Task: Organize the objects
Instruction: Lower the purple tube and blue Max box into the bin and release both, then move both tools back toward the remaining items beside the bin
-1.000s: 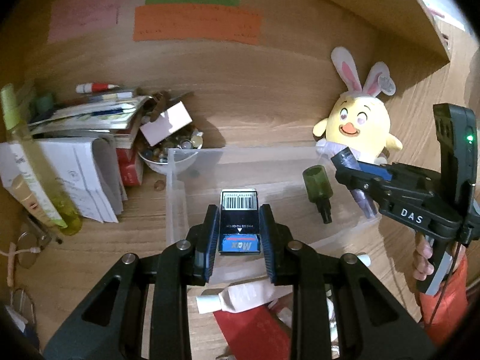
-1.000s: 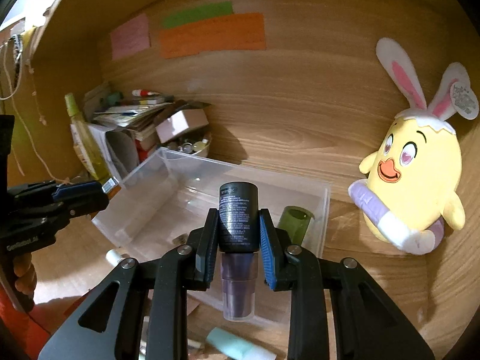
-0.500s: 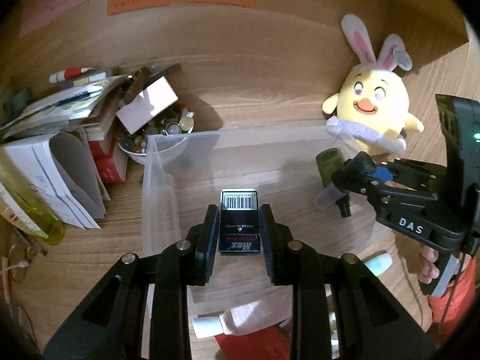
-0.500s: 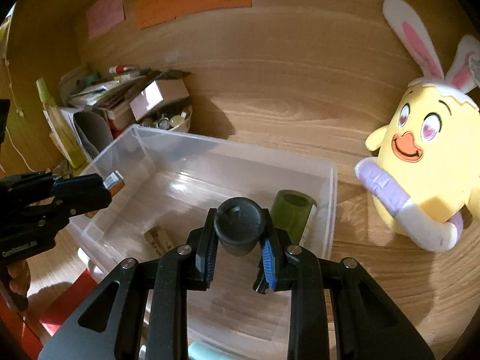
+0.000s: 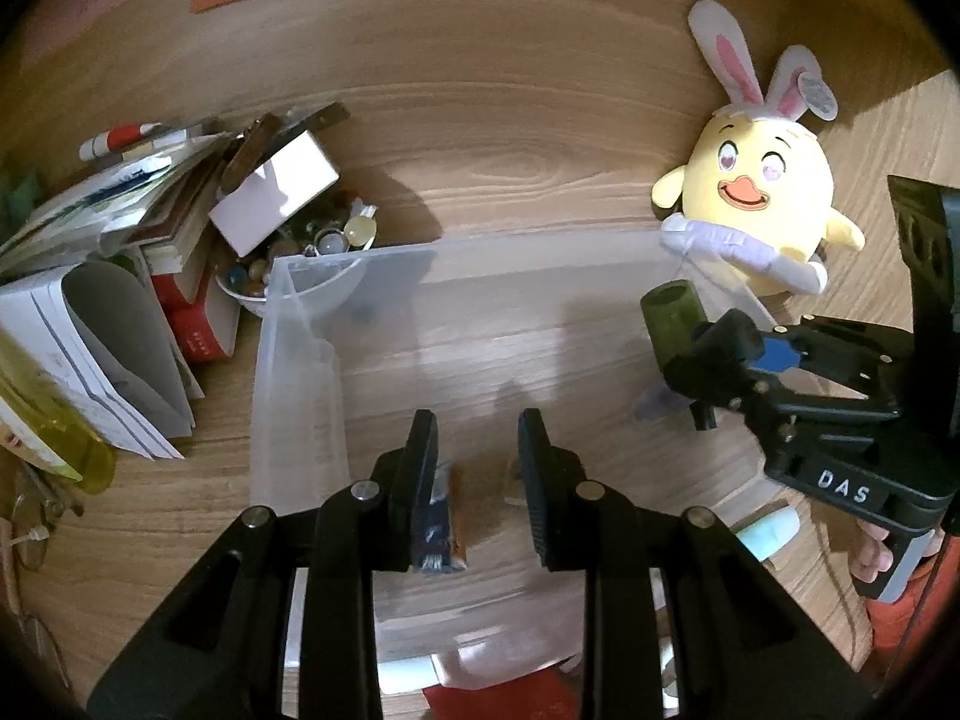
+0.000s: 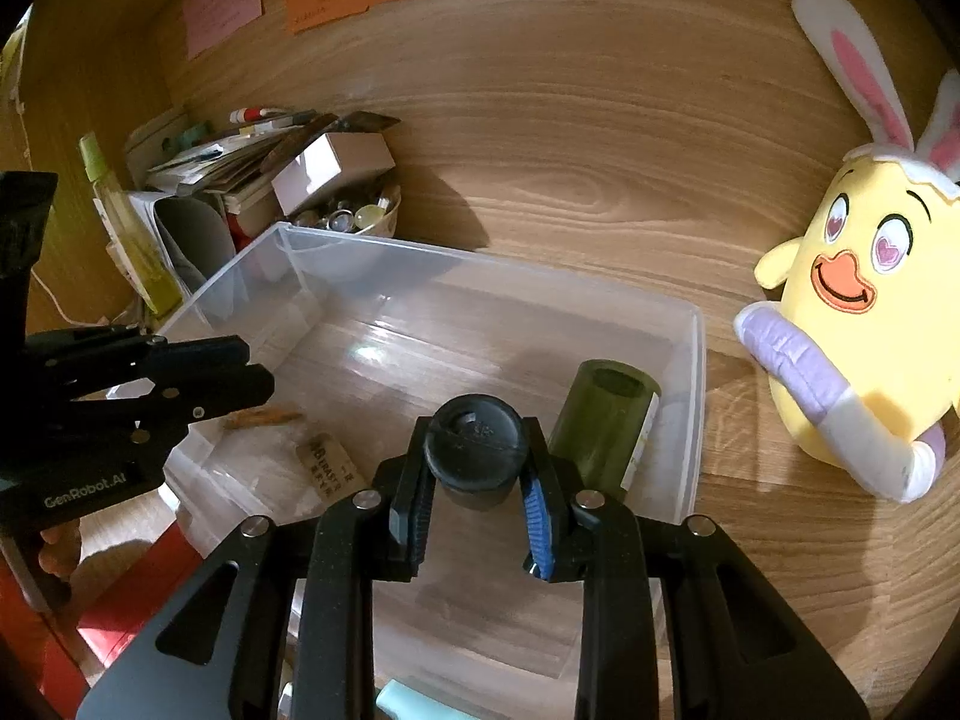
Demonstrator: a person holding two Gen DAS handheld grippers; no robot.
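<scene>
Left fingers (image 5: 477, 486) spread, small box (image 5: 441, 531) beside one, right fingers (image 6: 477, 501) clamping dark bottle (image 6: 477, 450)

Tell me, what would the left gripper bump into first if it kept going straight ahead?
Probably the clear bin's floor. The left gripper points down into it, open, with a small box by its left finger. Depth is hard to judge.

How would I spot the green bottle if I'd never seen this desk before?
Find the clear bin in the middle of the wooden desk. The green bottle leans in the corner nearest the yellow plush chick. It is dull olive, unlike the black-capped bottle beside it, in the right gripper.
</scene>
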